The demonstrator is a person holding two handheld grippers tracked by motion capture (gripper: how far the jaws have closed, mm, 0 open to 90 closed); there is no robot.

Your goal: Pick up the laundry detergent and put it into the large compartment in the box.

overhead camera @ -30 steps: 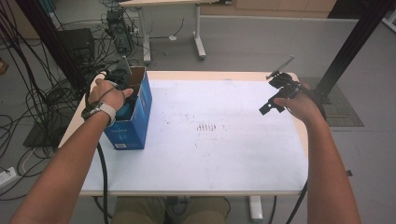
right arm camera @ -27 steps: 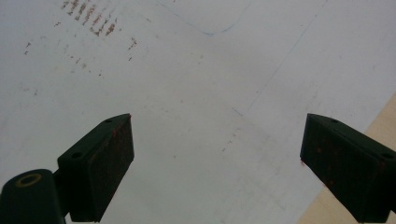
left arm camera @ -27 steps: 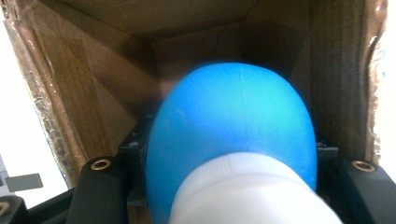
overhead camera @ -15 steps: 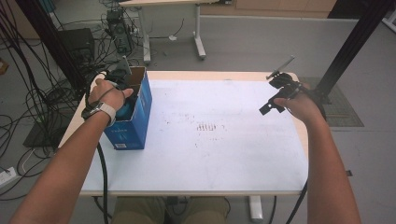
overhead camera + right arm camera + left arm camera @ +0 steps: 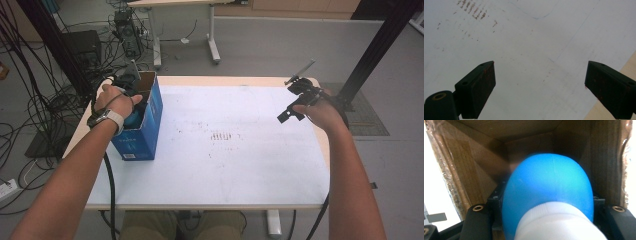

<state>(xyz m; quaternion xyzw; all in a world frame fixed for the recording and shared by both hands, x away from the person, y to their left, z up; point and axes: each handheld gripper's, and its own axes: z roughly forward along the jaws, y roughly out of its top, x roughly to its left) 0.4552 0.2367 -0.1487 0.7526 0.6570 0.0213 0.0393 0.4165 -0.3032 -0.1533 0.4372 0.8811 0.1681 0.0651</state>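
Blue and rounded, the object (image 5: 547,192) sits between the jaws of the left gripper (image 5: 131,111), with a white ribbed part (image 5: 556,222) at its near end. In the left gripper view the two black jaws stand at either side of it, closed in on it, so the left gripper has it in its hold. What kind of thing it is exactly I cannot tell; it looks smooth, like a ball or a bulb.

The object is inside the open cardboard box (image 5: 145,125), which is blue outside and brown inside. The brown corrugated walls rise around the object in the left gripper view, and the bottom of the box is dark behind it. In the high view the box stands upright near the left edge of the surface (image 5: 235,165), and the left hand (image 5: 114,99) is over its open top, with a watch on a white strap (image 5: 107,119) at the wrist. A little blue shows under the hand, within the box.

The right gripper (image 5: 292,107) is well apart from the box, near the far right corner of the surface. Its jaws stand wide apart with nothing between them, and under them is the white sheet (image 5: 529,57) that covers the surface, with some small brown marks (image 5: 475,11) on it. At the right the bare wooden edge (image 5: 624,63) of the surface shows
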